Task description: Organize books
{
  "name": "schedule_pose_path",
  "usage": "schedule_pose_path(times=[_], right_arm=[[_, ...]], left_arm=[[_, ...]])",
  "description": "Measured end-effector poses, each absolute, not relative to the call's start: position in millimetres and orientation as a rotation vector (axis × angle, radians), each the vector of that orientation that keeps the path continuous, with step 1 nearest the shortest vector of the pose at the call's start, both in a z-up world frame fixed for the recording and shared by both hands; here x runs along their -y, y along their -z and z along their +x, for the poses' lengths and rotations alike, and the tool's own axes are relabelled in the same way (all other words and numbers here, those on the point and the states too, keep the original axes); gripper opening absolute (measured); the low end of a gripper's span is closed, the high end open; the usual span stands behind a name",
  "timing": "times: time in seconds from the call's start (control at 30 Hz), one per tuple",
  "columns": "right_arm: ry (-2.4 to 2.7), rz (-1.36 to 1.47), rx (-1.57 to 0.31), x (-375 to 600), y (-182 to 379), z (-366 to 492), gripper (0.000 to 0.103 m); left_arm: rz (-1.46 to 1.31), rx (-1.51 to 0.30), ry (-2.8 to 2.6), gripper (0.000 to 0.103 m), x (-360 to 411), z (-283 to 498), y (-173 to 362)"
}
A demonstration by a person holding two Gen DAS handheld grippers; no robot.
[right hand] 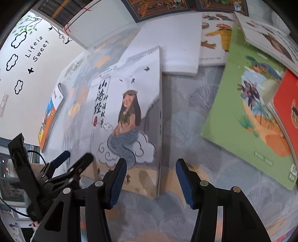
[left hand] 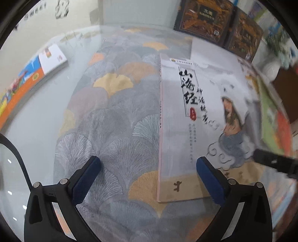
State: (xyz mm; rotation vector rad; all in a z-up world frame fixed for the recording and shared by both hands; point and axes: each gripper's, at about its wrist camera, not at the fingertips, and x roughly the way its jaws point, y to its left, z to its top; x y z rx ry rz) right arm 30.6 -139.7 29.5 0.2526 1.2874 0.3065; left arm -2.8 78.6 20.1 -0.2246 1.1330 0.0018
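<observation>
Leaf-patterned cloth [left hand: 115, 119] bears the mermaid book [right hand: 130, 115] — left gripper [left hand: 149, 178] wide, right gripper [right hand: 151, 182] parted, both empty.

You are seeing the green book [right hand: 247, 119] smeared by blur at its far corner, and the red book [right hand: 288, 104] is running off the right edge. The dark framed pictures [right hand: 160, 7] are being cut by the top edge. In the left wrist view, the right-hand pile of books [left hand: 273, 119] is blurring beyond reading.
</observation>
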Motion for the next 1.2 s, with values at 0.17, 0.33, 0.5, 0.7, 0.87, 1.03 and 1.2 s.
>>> schedule_pose_path(times=[0.17,0.33,0.5,0.7,0.87,1.03,1.2], right_arm=[[-0.247,0.173,-1.221,126.6,-27.8,29.1,0.053],[-0.203,0.098,-1.178,114.5,-25.8,30.7,0.046],[-0.301,0.184,-1.207,117.5,-23.4,31.0,0.044],[-0.327,0.211,-1.201,119.8,-20.7,25.3,0.044],[-0.353,0.298,-1.2,131.6,-17.9,23.7,0.044],[-0.363,0.32,-1.201,133.8,-17.5,21.6,0.044],[-0.363,0.306,-1.194,133.1,-16.7,20.0,0.044]], left_arm=[[-0.284,-1.095,0.109,0.102,-91.6,8.2,-30.7],[-0.292,-1.112,0.158,0.088,-89.0,21.6,-25.9],[-0.264,-1.113,0.228,0.055,-79.7,21.2,-25.1],[-0.431,-1.027,0.325,0.046,-93.5,11.1,-39.0],[-0.688,-0.929,0.495,0.046,-110.4,3.5,-57.9],[-0.599,-1.039,0.383,0.037,-97.8,4.7,-28.7],[-0.608,-1.106,0.401,0.019,-90.3,-1.2,-11.2]])
